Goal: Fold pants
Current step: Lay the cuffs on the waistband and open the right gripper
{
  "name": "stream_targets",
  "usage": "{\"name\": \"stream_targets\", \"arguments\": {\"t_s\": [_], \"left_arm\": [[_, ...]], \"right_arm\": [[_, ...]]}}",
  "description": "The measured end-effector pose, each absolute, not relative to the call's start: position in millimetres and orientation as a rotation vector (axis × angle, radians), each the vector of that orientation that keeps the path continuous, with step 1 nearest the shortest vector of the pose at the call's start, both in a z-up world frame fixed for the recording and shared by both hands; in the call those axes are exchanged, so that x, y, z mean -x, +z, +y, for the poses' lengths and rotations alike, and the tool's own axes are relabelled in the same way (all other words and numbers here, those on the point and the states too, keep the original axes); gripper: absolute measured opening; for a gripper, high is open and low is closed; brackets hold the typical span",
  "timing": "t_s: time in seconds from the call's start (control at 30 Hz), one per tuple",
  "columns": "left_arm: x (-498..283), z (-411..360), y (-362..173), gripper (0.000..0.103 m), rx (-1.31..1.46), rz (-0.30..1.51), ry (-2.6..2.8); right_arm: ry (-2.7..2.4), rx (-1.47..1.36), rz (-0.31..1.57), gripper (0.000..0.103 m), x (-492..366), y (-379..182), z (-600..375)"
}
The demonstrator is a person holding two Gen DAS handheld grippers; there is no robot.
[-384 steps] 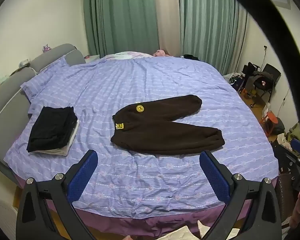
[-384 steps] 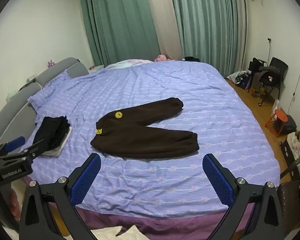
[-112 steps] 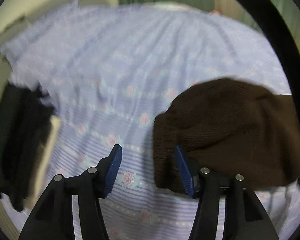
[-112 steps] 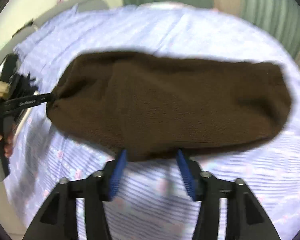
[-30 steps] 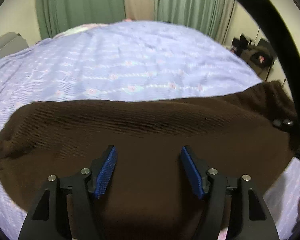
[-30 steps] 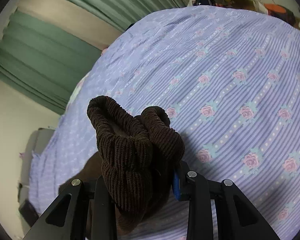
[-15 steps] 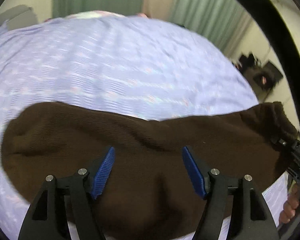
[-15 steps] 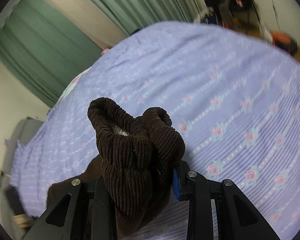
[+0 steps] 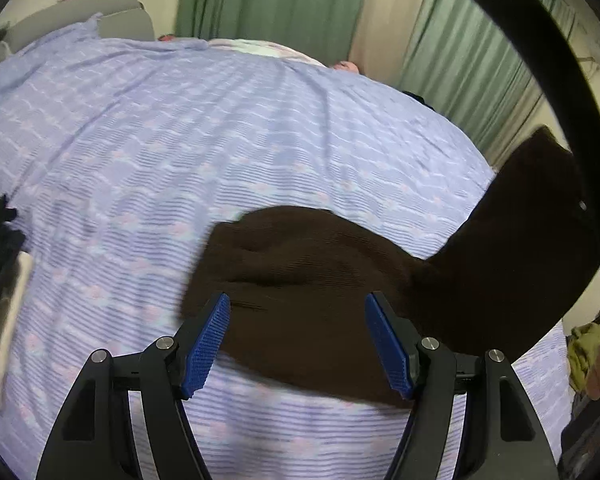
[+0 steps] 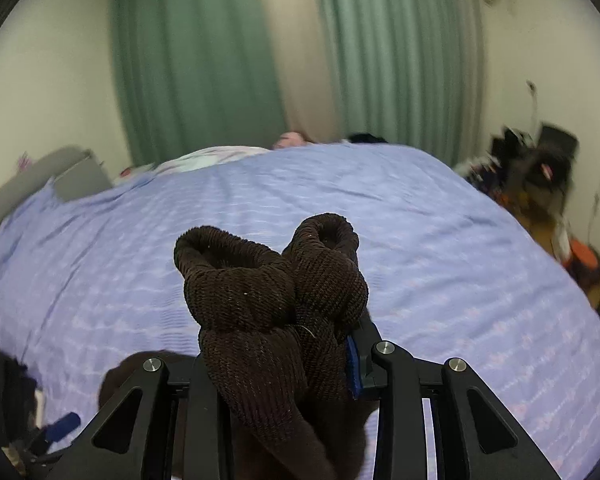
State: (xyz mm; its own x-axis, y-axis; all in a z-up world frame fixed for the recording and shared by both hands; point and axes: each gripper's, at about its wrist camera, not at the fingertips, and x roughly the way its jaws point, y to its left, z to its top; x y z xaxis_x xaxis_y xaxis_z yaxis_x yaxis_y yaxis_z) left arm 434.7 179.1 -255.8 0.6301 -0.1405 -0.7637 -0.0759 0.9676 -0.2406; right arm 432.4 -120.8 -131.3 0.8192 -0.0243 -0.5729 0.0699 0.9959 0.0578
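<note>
Right wrist view: right gripper pinches both cuffs of the brown pants, soft, floppy knit, draped across the bed. Left gripper spread wide above them; grab the waistband.

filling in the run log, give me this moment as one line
task: fold pants | left gripper: open over pants | right gripper: shut on leg cuffs, lifted | bed: waist end resting
</note>
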Motion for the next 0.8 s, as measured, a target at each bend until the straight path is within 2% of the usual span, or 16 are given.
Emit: {"name": "stream_targets", "arguments": {"t_s": [0.2,0.37,0.53,0.67,0.8], "left_arm": [[-418,237,-264,0.069,0.236,0.9,0.011],[-396,277,-276,0.069,0.224,0.919,0.086],[-376,300,-287,0.071,0.189,0.948,0.146],[-367,312,-286,0.08,0.166,0.951,0.195],[-367,318,-275,0.084,0.143,0.936,0.221]], "right_arm": [[0.043,0.151,0.646,0.033,-441,-168,-5],[0.128,0.322,0.748,0.033,-445,-229,69],[0.14,0.512,0.785,0.041,-432,-268,113],[0.16,0.57,0.803,0.049,-421,-269,121],[0.171,0.59,0.825,0.062,-416,-260,121]]}}
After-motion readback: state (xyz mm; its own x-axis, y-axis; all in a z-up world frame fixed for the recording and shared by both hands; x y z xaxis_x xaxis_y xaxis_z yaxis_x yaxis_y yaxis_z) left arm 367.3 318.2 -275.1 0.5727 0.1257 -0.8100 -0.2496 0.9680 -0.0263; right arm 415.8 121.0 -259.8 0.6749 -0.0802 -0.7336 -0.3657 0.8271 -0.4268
